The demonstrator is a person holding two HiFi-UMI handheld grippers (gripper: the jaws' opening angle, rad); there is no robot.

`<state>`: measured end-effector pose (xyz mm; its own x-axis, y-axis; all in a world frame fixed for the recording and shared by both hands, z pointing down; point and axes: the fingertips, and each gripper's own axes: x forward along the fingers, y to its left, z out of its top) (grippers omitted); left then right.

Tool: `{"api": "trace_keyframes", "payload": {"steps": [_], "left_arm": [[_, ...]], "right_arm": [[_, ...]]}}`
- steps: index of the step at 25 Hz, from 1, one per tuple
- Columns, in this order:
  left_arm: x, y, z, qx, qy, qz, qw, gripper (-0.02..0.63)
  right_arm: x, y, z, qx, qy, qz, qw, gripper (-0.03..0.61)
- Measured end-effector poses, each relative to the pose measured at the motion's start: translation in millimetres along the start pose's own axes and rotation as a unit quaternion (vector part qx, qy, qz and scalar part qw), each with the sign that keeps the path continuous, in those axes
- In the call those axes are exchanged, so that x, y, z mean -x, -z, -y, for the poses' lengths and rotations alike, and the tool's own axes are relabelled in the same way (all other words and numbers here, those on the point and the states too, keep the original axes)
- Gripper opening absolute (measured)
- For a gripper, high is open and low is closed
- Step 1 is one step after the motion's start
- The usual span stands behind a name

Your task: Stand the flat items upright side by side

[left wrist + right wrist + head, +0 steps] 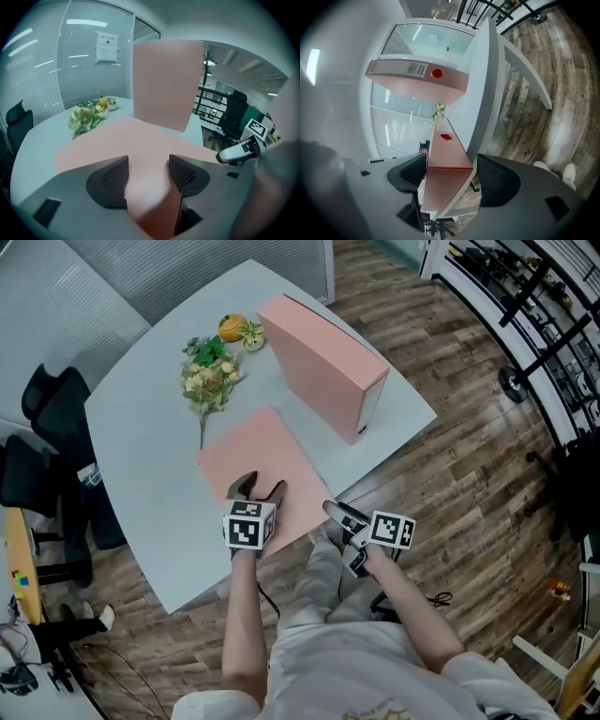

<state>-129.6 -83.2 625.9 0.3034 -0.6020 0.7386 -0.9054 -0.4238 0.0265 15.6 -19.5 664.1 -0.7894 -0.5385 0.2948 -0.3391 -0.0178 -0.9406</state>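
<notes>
Left gripper (260, 487): jaws apart, astride the flat box file's (262, 457) near edge.
Right gripper (335, 512): jaws apart around its spine corner at the table (141, 437) edge.
Next: clamp both firmly, tip it squarely beside the upright box file (323, 362).

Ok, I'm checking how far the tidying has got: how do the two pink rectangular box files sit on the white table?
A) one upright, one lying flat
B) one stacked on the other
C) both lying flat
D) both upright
A: the far pink rectangular box file stands upright on the white table, while the near pink rectangular box file lies flat.
</notes>
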Motion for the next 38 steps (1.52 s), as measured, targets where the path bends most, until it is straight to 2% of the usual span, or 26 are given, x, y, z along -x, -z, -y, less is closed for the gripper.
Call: {"api": "trace_keyframes", "payload": {"steps": [5, 13, 28, 38], "left_arm": [[1, 4, 0, 0.004, -0.002, -0.004, 1.0000, 0.267], [-2, 2, 5, 0.019, -0.011, -0.001, 0.9998, 0.267], [2, -4, 12, 0.039, 0.007, 0.016, 0.9991, 0.267], [11, -14, 16, 0.072, 0.025, 0.049, 0.9959, 0.267]], "right_arm": [[0, 1, -5, -0.043, -0.025, 0.010, 0.999, 0.337], [-5, 10, 4, -0.062, -0.031, -0.017, 0.997, 0.336], [5, 3, -9, -0.047, -0.006, -0.018, 0.999, 0.314], [17, -9, -28, -0.002, 0.006, 0.007, 1.000, 0.311]]}}
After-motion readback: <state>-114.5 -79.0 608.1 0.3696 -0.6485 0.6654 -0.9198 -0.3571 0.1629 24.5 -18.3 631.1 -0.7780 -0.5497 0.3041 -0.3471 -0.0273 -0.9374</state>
